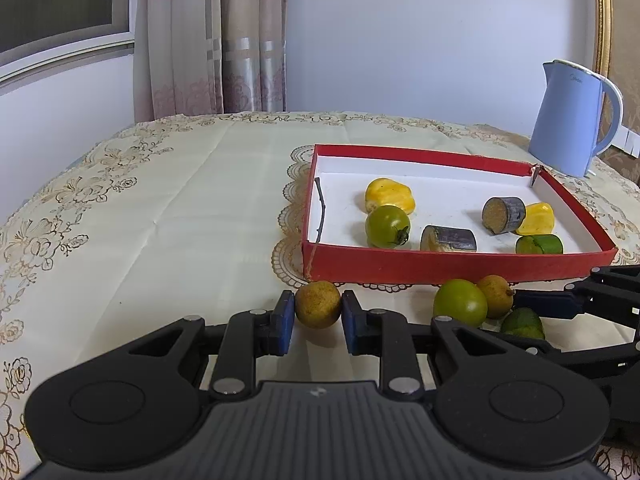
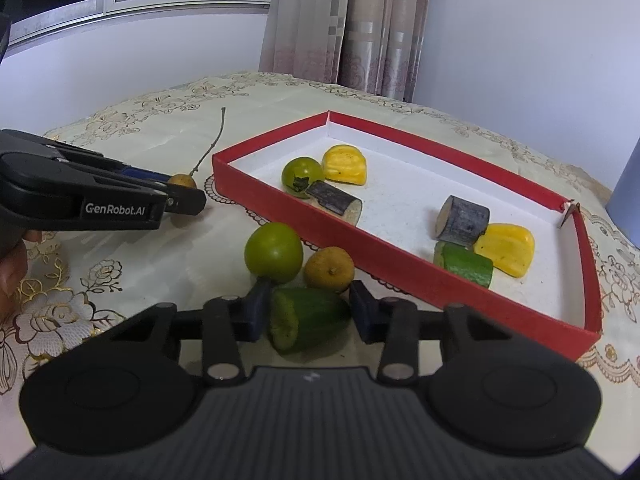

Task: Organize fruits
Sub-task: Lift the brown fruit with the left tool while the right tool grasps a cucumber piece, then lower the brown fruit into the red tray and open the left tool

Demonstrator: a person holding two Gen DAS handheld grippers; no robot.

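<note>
My left gripper (image 1: pixel 318 314) is shut on a small brown round fruit (image 1: pixel 318 305) just in front of the near left corner of the red box (image 1: pixel 440 268). A thin twig (image 2: pixel 208 144) sticks up from that fruit (image 2: pixel 182 181). In the right wrist view my right gripper (image 2: pixel 310 312) has both pads against a green cucumber piece (image 2: pixel 308 318) lying on the tablecloth beside the box (image 2: pixel 400 276). A green round fruit (image 2: pixel 274 252) and another brown fruit (image 2: pixel 329 269) lie just beyond it. Inside the box are a green tomato (image 1: pixel 387 226), yellow pieces, dark cane pieces and a cucumber piece.
A blue kettle (image 1: pixel 568 120) stands behind the box's far right corner. A cream embroidered cloth (image 1: pixel 180 208) covers the table, bare on the left half. The curtain and wall rise behind the far edge. A hand (image 2: pixel 12 264) holds the left gripper.
</note>
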